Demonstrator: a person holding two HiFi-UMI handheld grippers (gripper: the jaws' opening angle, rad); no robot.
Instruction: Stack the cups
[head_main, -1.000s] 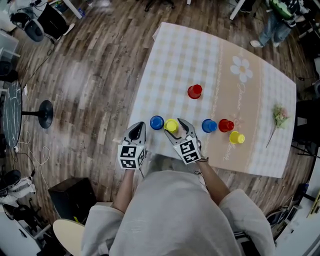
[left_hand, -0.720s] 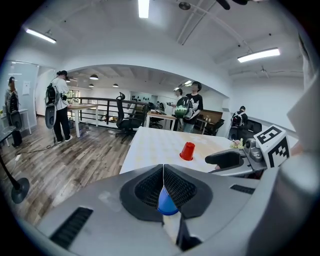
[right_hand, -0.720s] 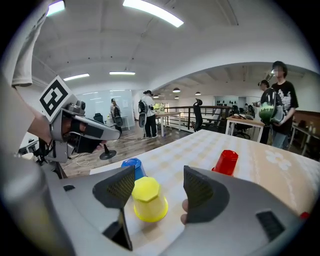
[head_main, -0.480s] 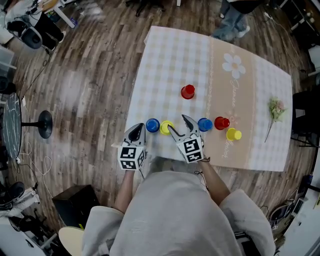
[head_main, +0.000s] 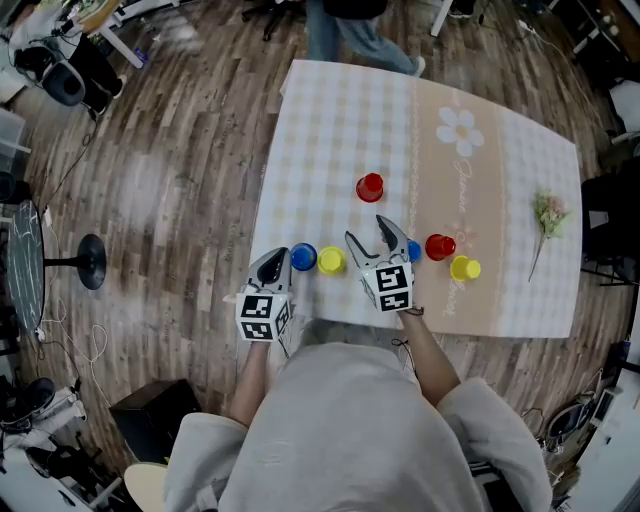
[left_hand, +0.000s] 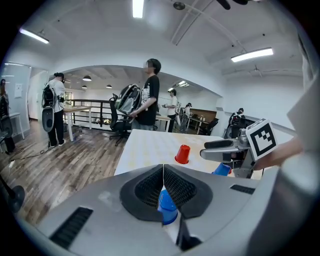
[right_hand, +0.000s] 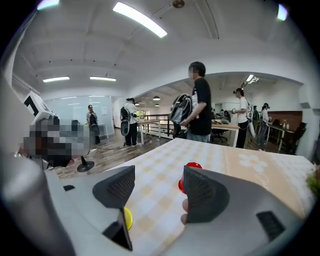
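Observation:
Several small cups stand upside down on the checked tablecloth (head_main: 330, 130). A lone red cup (head_main: 369, 187) (right_hand: 189, 169) stands farther out. In the near row are a blue cup (head_main: 303, 257) (left_hand: 167, 205), a yellow cup (head_main: 331, 260) (right_hand: 128, 217), a second blue cup (head_main: 414, 250) (left_hand: 221, 169) half hidden by my right gripper, a red cup (head_main: 439, 246) and a yellow cup (head_main: 464, 267). My left gripper (head_main: 273, 264) (left_hand: 163, 172) is shut and empty, its tips just short of the first blue cup. My right gripper (head_main: 369, 233) (right_hand: 157, 175) is open and empty, hovering between the yellow cup and the second blue cup.
A flower sprig (head_main: 548, 212) lies near the table's right edge. A daisy print (head_main: 457, 126) marks the beige stripe of the cloth. A person (left_hand: 149, 95) with a backpack walks past the table's far end. Wood floor surrounds the table, with a round stand base (head_main: 90, 244) at left.
My right gripper has moved from around the near yellow cup to the right and farther out, still open. The left gripper has stayed put. A person has walked along the table's far side.

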